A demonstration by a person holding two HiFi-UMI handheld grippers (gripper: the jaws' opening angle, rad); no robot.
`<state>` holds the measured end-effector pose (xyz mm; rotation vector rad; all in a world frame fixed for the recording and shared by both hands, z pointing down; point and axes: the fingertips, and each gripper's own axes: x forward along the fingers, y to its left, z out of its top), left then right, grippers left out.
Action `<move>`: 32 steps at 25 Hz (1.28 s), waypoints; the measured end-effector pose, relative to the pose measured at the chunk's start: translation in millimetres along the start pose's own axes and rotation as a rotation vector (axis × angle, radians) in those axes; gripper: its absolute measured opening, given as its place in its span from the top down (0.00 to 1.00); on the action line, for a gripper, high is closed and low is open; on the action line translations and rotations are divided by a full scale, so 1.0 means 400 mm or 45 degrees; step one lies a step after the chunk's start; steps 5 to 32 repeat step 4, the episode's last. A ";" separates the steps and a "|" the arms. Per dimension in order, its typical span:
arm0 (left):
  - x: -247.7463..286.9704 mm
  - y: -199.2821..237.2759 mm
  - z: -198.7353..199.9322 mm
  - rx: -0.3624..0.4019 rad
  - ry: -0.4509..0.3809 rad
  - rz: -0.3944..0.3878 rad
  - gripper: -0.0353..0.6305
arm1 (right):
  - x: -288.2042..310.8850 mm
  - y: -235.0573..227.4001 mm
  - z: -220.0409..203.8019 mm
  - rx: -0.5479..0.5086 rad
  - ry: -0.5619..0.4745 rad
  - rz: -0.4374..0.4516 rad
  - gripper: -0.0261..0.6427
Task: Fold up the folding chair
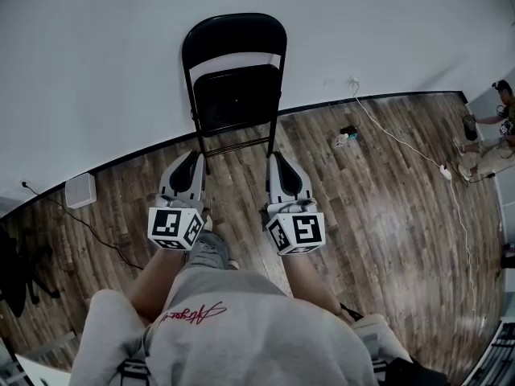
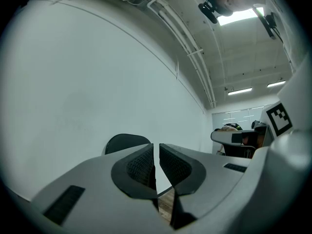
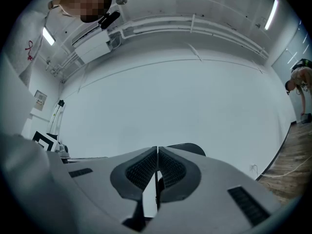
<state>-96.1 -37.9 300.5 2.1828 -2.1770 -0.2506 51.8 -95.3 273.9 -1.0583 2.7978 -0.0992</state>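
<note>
folding chair: black, up against the white wall, straight ahead of both tools; seat panel looks flipped up flat under the backrest, legs drawn in close to the skirting
progress: looks folded already, so likely at or near the end; fold not fully confirmed from this steep angle
left to do: at most a check that the frame sits flat and stable on the wall; nothing else obvious
wall: plain white, bare, dark skirting along the bottom
floor: wood-look planks, mid brown, no tabletop anywhere in shot
ceiling: exposed pipes and strip lights, seen only in the left gripper view
other person: far right edge, bent over something on the floor, well apart from the chair
left tool: pressed nearly together, only a thin slit, nothing in it; held level near the chair's left leg, not gripping it
right tool: pressed together, empty; near the right leg, not gripping either
wall box: small, white, low on the left by the skirting
cable: thin, white, trailing across the floor from the wall to the right
small item: on the floor right of the chair, too small to identify
</note>
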 end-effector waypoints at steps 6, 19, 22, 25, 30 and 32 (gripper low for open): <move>-0.005 -0.009 0.012 -0.033 -0.017 0.002 0.87 | -0.004 0.008 -0.003 -0.006 0.009 0.011 0.93; -0.005 -0.009 0.012 -0.033 -0.017 0.002 0.87 | -0.004 0.008 -0.003 -0.006 0.009 0.011 0.93; -0.005 -0.009 0.012 -0.033 -0.017 0.002 0.87 | -0.004 0.008 -0.003 -0.006 0.009 0.011 0.93; -0.005 -0.009 0.012 -0.033 -0.017 0.002 0.87 | -0.004 0.008 -0.003 -0.006 0.009 0.011 0.93; -0.005 -0.009 0.012 -0.033 -0.017 0.002 0.87 | -0.004 0.008 -0.003 -0.006 0.009 0.011 0.93; -0.005 -0.009 0.012 -0.033 -0.017 0.002 0.87 | -0.004 0.008 -0.003 -0.006 0.009 0.011 0.93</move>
